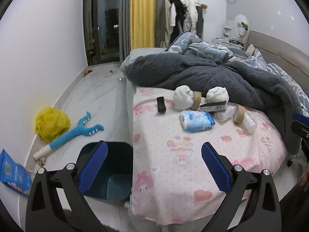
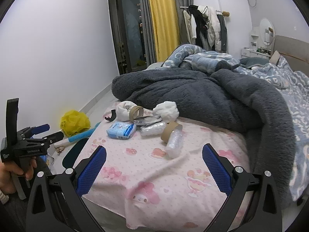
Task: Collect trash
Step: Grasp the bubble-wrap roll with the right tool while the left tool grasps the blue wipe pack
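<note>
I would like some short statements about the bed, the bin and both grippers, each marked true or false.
1. Both grippers are open and hold nothing. True: the left gripper and the right gripper have their fingers wide apart.
2. The bin stands on the bed. False: the bin stands on the floor beside the bed.
3. A blue tissue pack lies on the pink sheet. True.
4. The yellow bag is inside the bin. False: the yellow bag lies on the floor by the wall.
5. The grey blanket covers the whole bed. False: the grey blanket leaves the near part bare.
</note>
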Motion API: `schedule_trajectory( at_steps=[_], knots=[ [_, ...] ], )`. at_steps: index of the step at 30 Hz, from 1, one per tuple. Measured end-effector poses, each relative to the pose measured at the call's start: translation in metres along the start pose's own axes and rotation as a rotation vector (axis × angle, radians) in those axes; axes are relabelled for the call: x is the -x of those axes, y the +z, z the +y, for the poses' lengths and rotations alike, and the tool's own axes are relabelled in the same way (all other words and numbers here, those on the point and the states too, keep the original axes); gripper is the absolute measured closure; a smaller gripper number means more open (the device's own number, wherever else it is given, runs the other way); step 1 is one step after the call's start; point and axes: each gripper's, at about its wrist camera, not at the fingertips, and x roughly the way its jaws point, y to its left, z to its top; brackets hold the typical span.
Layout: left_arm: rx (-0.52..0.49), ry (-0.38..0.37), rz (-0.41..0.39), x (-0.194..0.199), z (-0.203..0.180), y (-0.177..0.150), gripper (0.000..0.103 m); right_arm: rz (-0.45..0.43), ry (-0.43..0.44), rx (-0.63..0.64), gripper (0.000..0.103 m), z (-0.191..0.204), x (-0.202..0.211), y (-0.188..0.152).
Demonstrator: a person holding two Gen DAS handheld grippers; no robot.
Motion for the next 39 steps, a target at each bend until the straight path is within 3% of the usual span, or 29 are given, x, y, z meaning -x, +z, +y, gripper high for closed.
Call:
schedule_trajectory(
  at_steps=[2,10,12,13,32,34,39],
  knots=[
    [0.005,-0.029,-0.009,-0.002,-0.002,0.003,0.004,0.009,-0.033,0.01,0.003,0.001,-0.007,0.001],
    [0.028,-0.113,0.019,-0.02,-0.008,0.013,0.004,0.063,-0.026,0.008,0.005,-0.005,-0.037,0.002],
    [0.008,-0.118,0.024,-0.028,-0.012,0.015,0.005,0.087,-0.043,0.01,0.023,-0.007,-0.05,0.001],
    [0.0,-0.124,0.026,-0.032,-0.014,0.015,0.005,0.097,-0.048,0.005,0.027,-0.009,-0.055,0.0],
    [0.0,-0.247,0.105,-0.104,-0.039,0.022,0.006,0.229,-0.063,-0.054,0.057,-0.039,-0.131,-0.009],
    [-0.006,-0.25,0.108,-0.108,-0.043,0.022,0.006,0.241,-0.047,-0.072,0.064,-0.043,-0.136,-0.01],
    [-0.01,-0.266,0.113,-0.118,-0.05,0.024,0.006,0.252,-0.037,-0.095,0.069,-0.045,-0.138,-0.008]
  ],
)
